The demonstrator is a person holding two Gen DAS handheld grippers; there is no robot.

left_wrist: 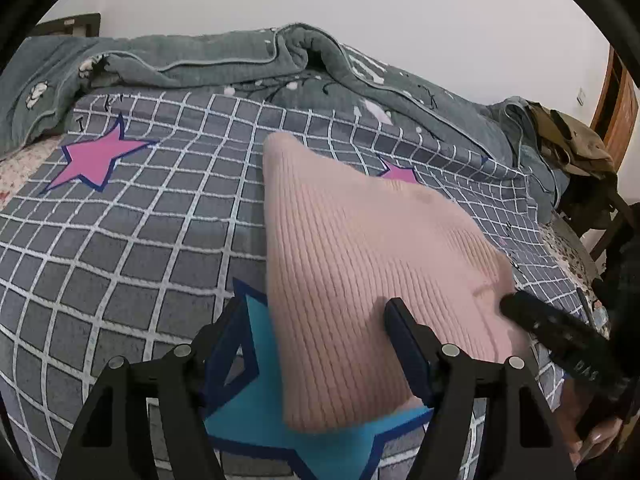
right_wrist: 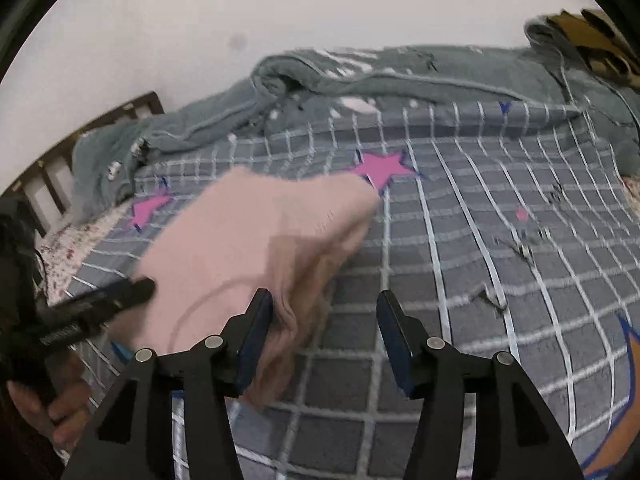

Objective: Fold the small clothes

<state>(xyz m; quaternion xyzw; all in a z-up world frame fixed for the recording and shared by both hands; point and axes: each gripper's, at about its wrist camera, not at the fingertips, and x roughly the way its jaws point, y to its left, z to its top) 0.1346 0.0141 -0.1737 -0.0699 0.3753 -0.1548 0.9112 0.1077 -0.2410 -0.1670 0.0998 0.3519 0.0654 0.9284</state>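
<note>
Two claws: both are seen low over a bed, one in each hand.
Left claw (left_wrist: 316, 320): released; its jaws stand wide apart. One finger is seen over the blue star (left_wrist: 256, 412), the other over the near part of the garment. Nothing is pinched between the pads.
Right claw (right_wrist: 324, 308): released; its jaws are parted, and the garment's folded edge lies just beside the left finger. No pad is seen pressing on the cloth. In the left view its dark tip is seen at the garment's right edge.
Hands: fingers of a hand (right_wrist: 60, 412) are seen at the lower left of the right view, wrapped round the other tool's handle.
Garment (left_wrist: 360, 272): a pink ribbed knit, folded into a flat layered shape, is laid on the bed cover. Its near corner covers part of the blue star. Its far corner reaches toward a pink star (left_wrist: 400, 174).
Cover (left_wrist: 120, 248): grey with a white grid and printed stars; a second pink star (left_wrist: 96, 158) is seen farther left.
Quilt (left_wrist: 200, 60): grey-green, bunched along the far side of the bed, against a pale wall.
Far right: olive cloth (left_wrist: 572, 144) is heaped beyond the quilt.
</note>
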